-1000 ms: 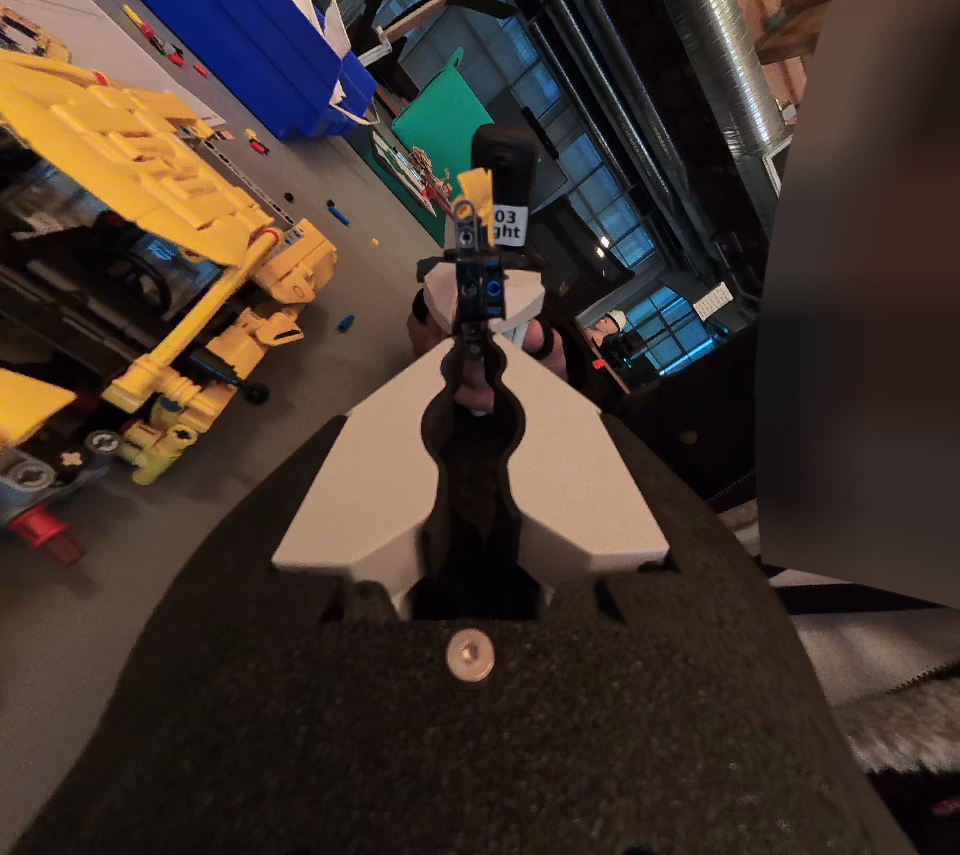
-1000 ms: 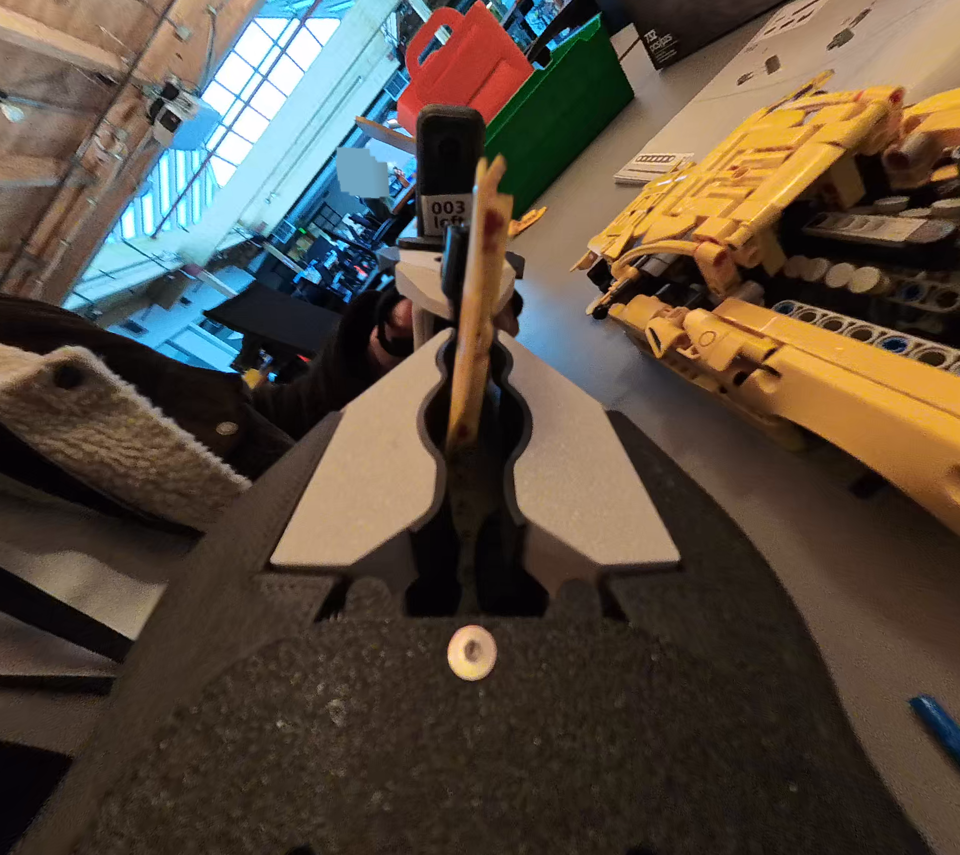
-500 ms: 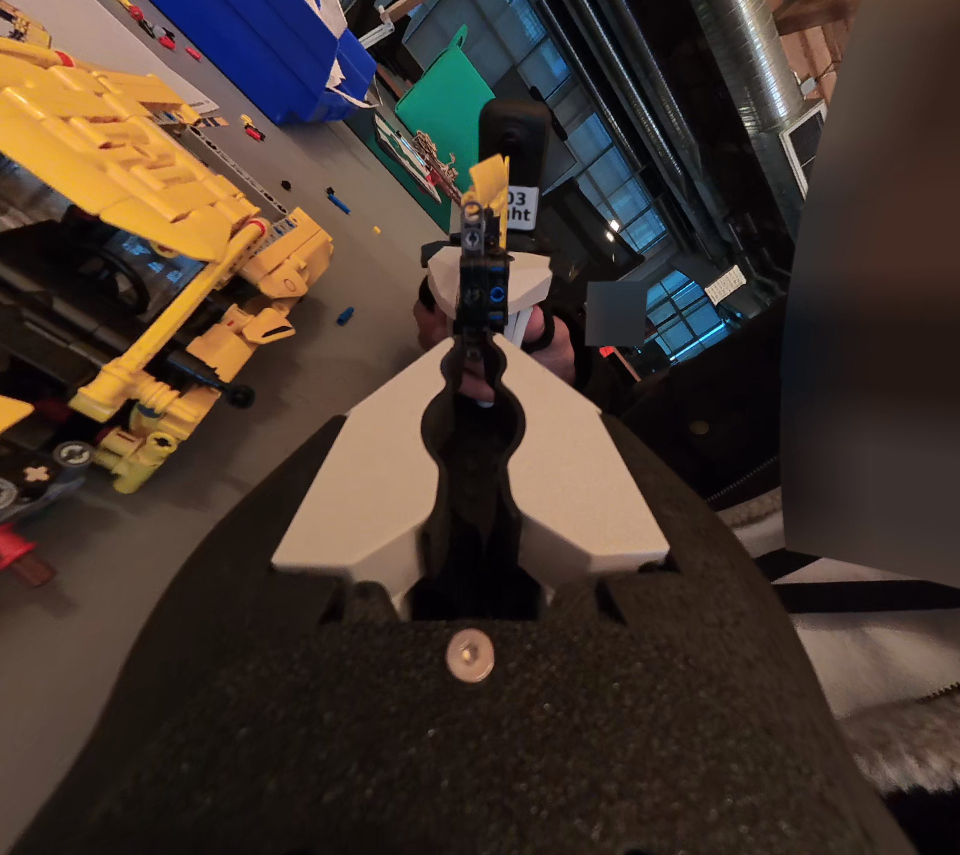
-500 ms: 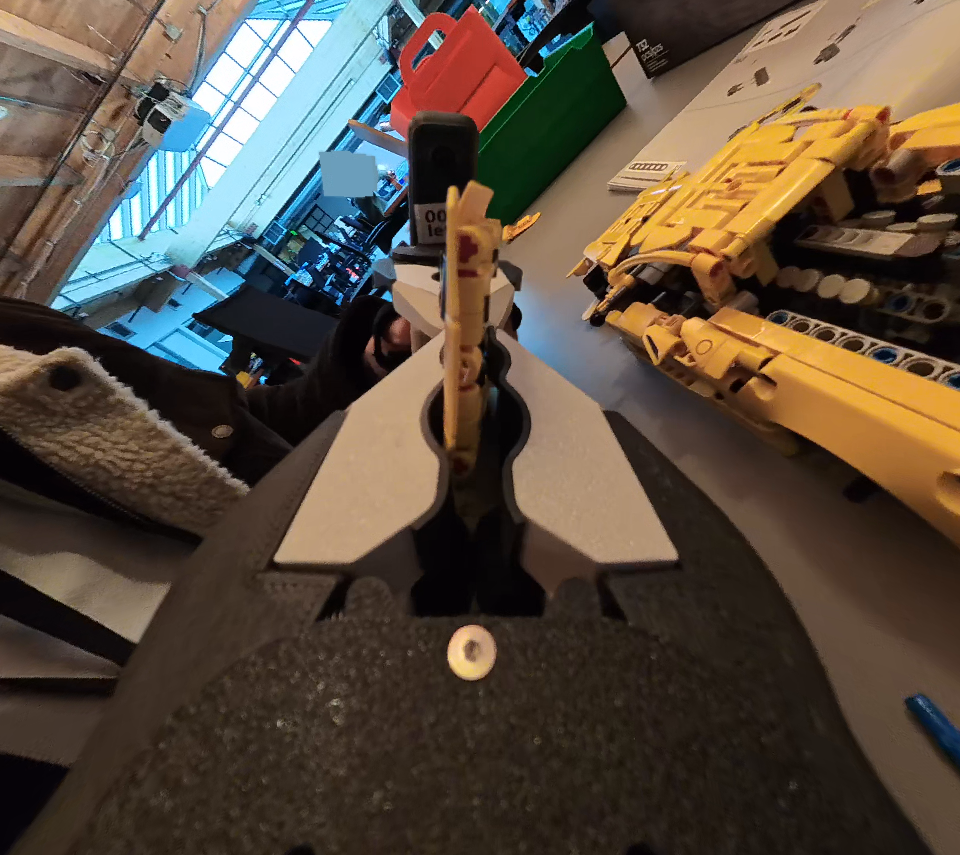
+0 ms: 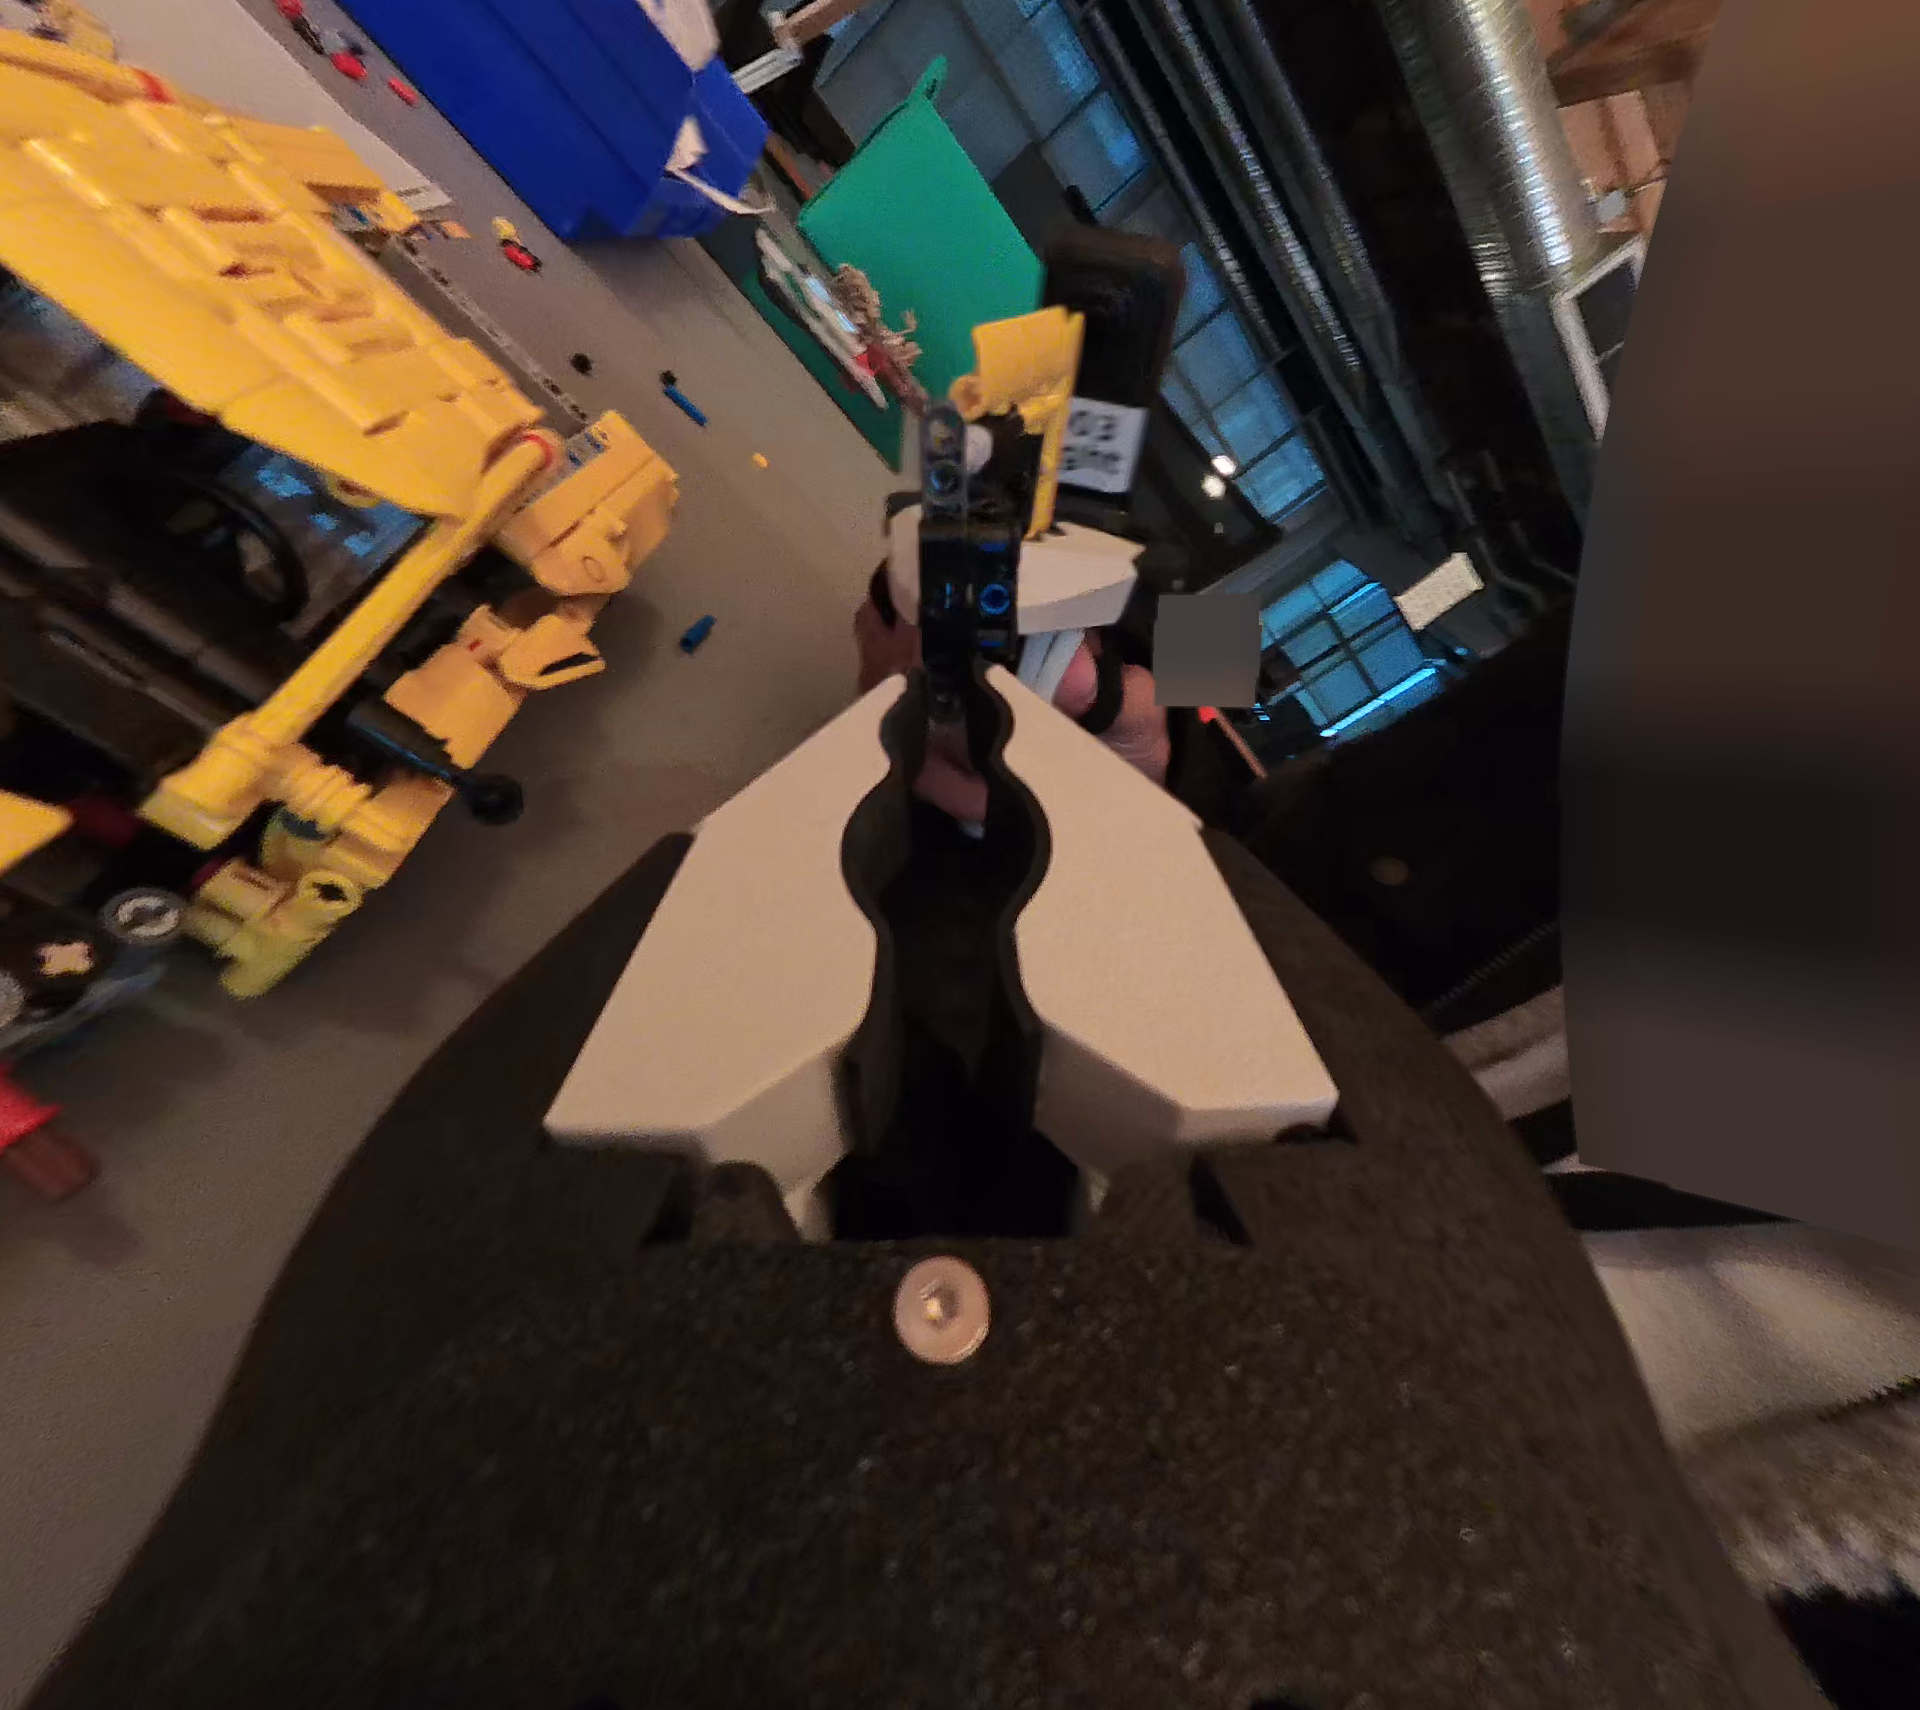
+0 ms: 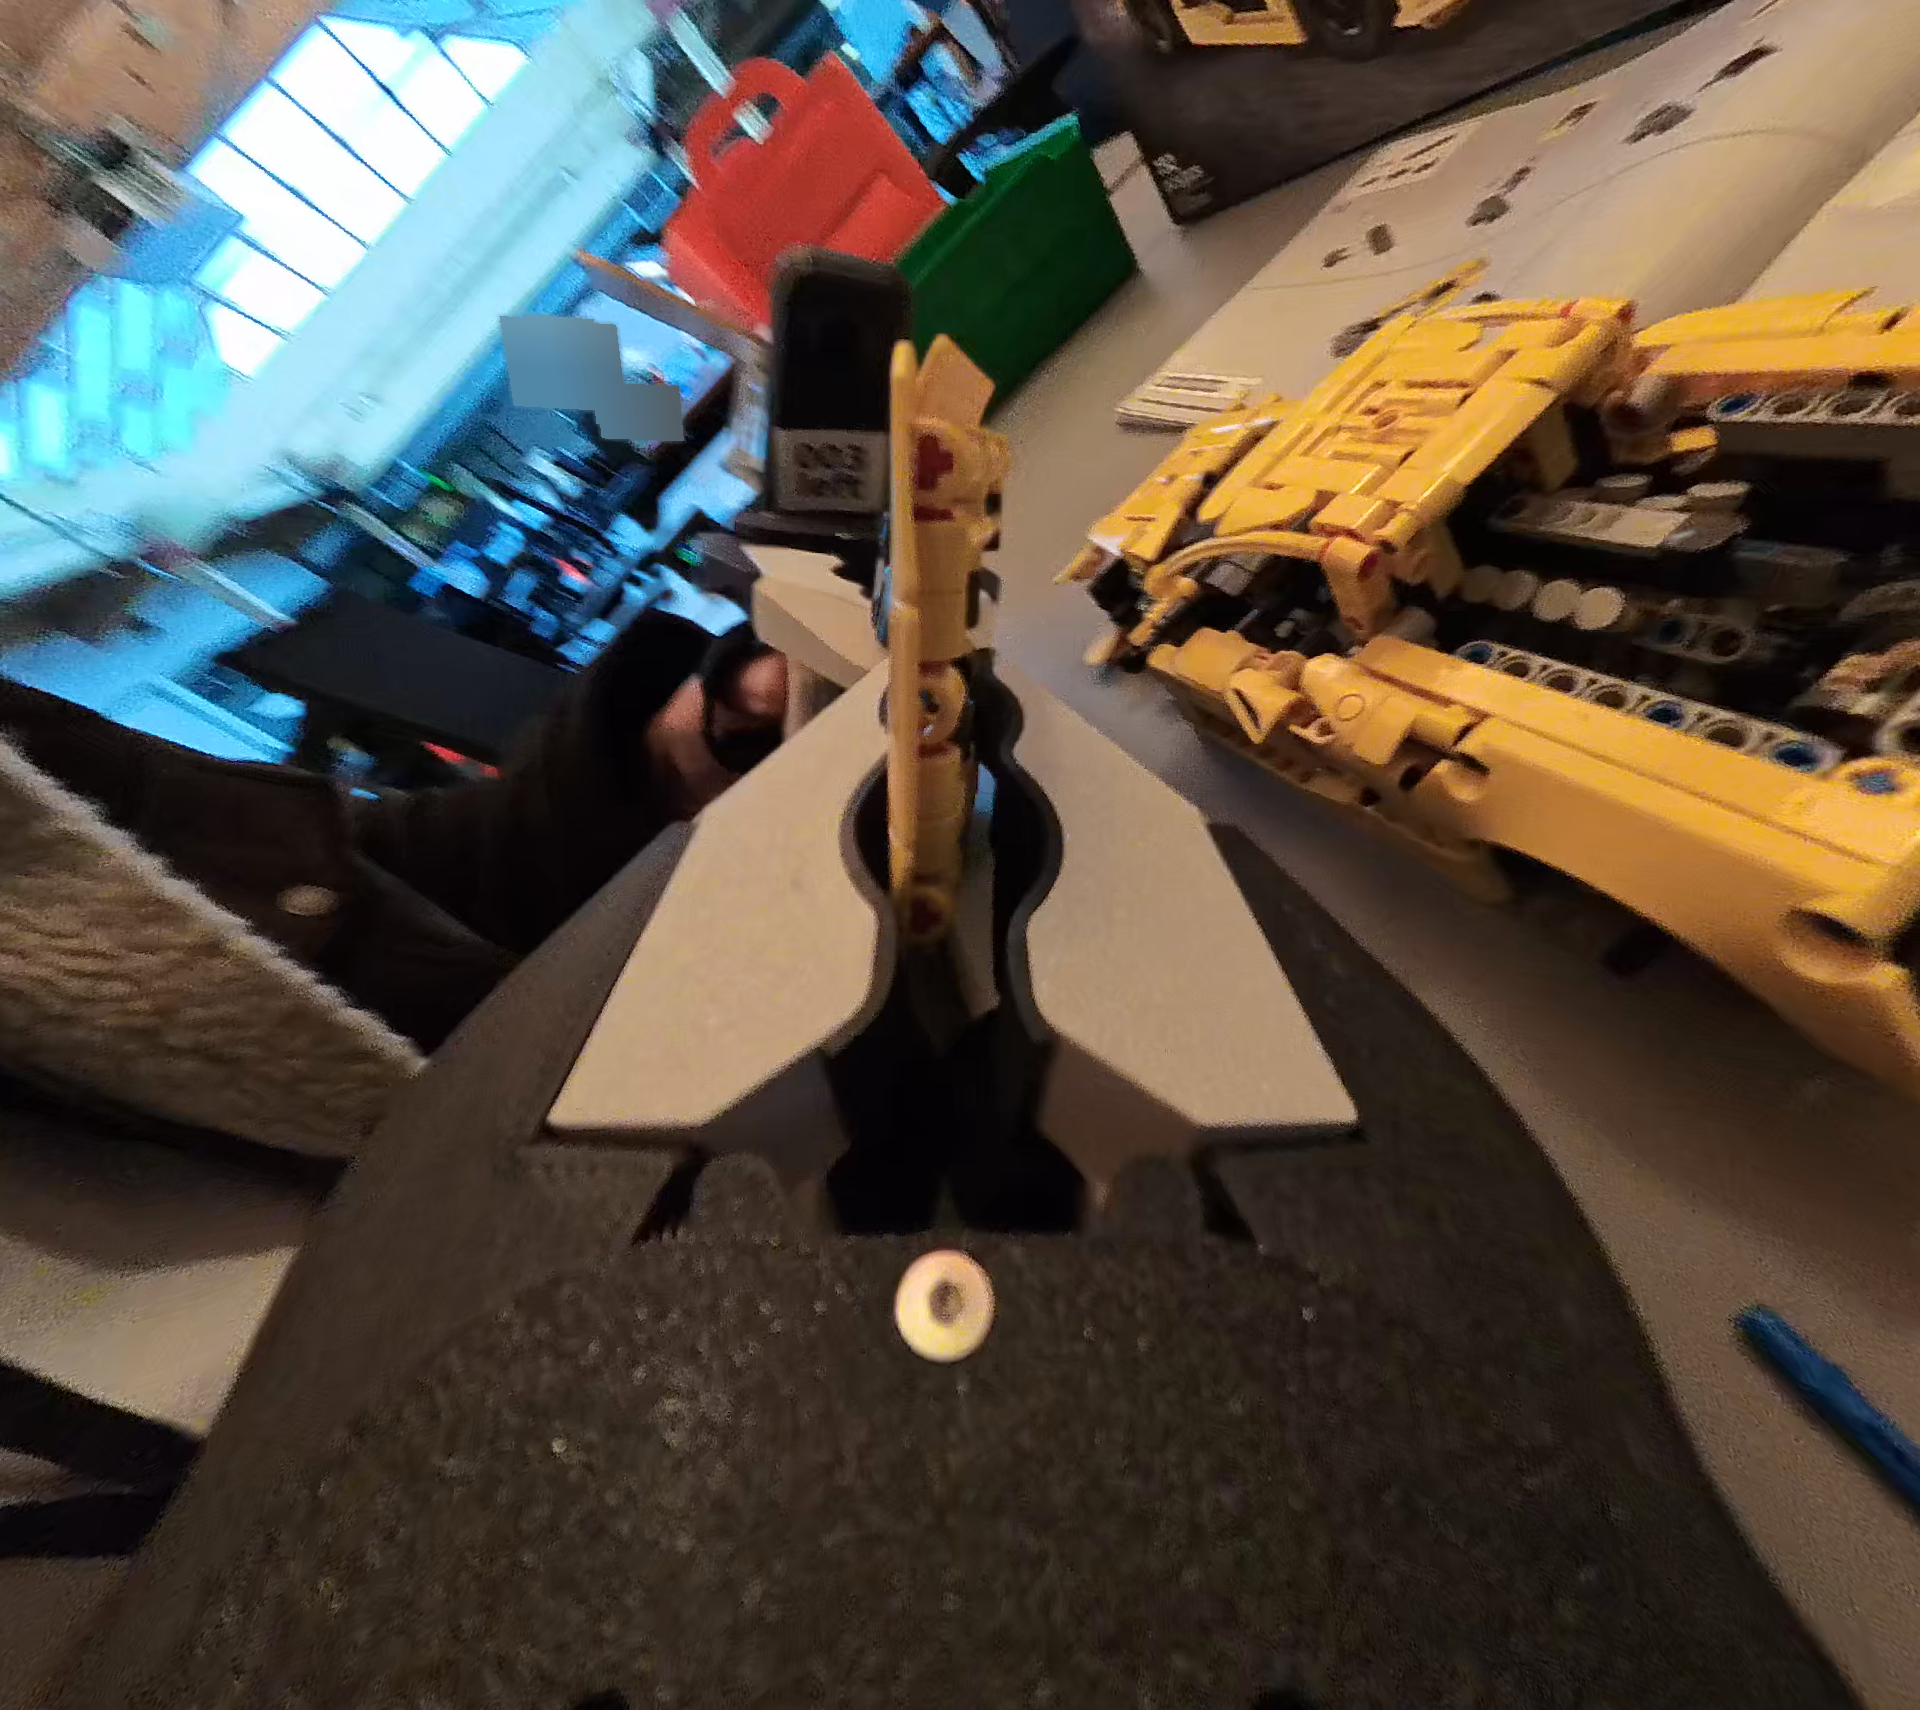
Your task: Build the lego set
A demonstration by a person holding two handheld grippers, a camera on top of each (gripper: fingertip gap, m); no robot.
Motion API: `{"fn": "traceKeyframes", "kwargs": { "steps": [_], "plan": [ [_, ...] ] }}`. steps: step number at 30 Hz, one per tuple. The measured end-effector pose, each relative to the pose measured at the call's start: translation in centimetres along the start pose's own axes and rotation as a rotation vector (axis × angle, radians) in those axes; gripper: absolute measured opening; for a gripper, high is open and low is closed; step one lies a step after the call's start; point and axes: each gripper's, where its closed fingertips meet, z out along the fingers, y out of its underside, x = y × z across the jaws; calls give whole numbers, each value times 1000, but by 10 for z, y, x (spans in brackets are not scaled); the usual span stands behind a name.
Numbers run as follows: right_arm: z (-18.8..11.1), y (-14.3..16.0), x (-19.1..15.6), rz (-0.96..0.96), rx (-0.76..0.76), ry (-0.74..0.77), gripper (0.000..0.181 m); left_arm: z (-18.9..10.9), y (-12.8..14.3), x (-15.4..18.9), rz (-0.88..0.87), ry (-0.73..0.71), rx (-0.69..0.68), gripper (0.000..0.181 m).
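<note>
Both grippers are facing each other above the grey worktop, sharing one slim yellow-and-black lego sub-assembly. The right gripper is clamped on its yellow end, and the left gripper is pinched tight on its black beam end. The big half-built yellow lego car sits on the worktop beside them, with loose small bricks scattered near it.

Right wrist view motion-blurred: windows and background shelves smeared. Large yellow brick-built car cut off at right edge; in left wrist view same car runs off left edge. Slim black-and-yellow brick sub-assembly: lower end hidden between left tongs. Small loose brick pieces on grey bench too small to identify.
</note>
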Motion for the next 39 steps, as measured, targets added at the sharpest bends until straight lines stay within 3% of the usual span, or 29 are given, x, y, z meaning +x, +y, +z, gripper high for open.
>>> {"fn": "traceKeyframes", "kwargs": {
  "steps": [2,5,13,25,31,39],
  "plan": [
    [-1,0,-1,96,11,-77,7,1,0,4,-2,30,-1,6],
    [1,3,-7,84,-17,-107,8,-1,2,9,-6,64,-22,5],
    [-1,8,-14,275,-64,-259,7,-4,11,12,231,-19,-113,7],
    [-5,-9,-15,293,60,-262,7,2,-5,18,114,93,13,7],
    [-3,4,-12,189,-35,-188,7,-1,5,13,109,63,-90,6],
    [0,13,-18,209,-95,-230,7,-1,15,15,207,33,-166,7]
  ]
}}
